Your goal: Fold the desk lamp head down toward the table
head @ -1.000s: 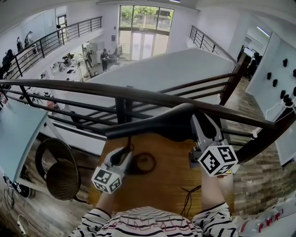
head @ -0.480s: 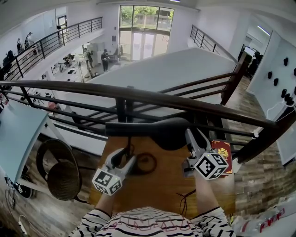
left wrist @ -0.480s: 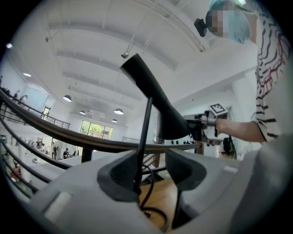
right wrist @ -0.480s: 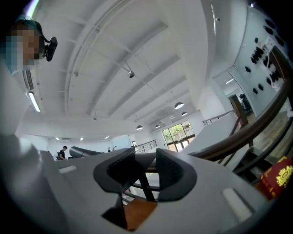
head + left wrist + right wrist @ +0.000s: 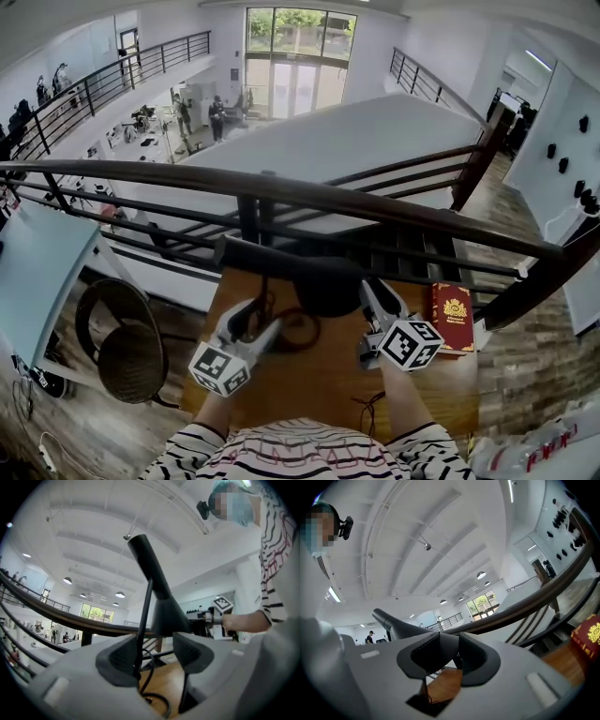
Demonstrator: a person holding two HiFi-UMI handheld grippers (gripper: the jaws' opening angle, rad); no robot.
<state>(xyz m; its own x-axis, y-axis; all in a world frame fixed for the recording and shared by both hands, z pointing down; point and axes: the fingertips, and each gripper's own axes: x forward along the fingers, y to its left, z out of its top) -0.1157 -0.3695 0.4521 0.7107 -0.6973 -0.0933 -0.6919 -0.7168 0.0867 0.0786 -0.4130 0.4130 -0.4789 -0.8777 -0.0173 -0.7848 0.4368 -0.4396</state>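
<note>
A black desk lamp stands on the wooden table [image 5: 319, 380]. Its long head [image 5: 281, 262] lies about level over the far table edge. My right gripper [image 5: 373, 292] is shut on the head's wide end, jaws still closing; in the right gripper view the head [image 5: 393, 625] runs left from between the right gripper's [image 5: 457, 651] pads. My left gripper [image 5: 255, 314] is at the lamp's thin stem by the round base [image 5: 298, 328]. Its jaws are opening: in the left gripper view the stem [image 5: 143, 620] stands between the left gripper's [image 5: 157, 656] spread pads, close to the left one.
A dark railing [image 5: 375, 206] runs right behind the table, with a drop to a lower floor beyond. A red book [image 5: 453, 317] lies at the table's right edge. A thin black cable [image 5: 370, 408] trails near the front edge. A round wicker chair [image 5: 122, 361] sits at the left.
My right gripper has come down with the lamp head, which has dropped from a slant to about level and uncovered the red book. The left jaws have spread apart off the stem.
</note>
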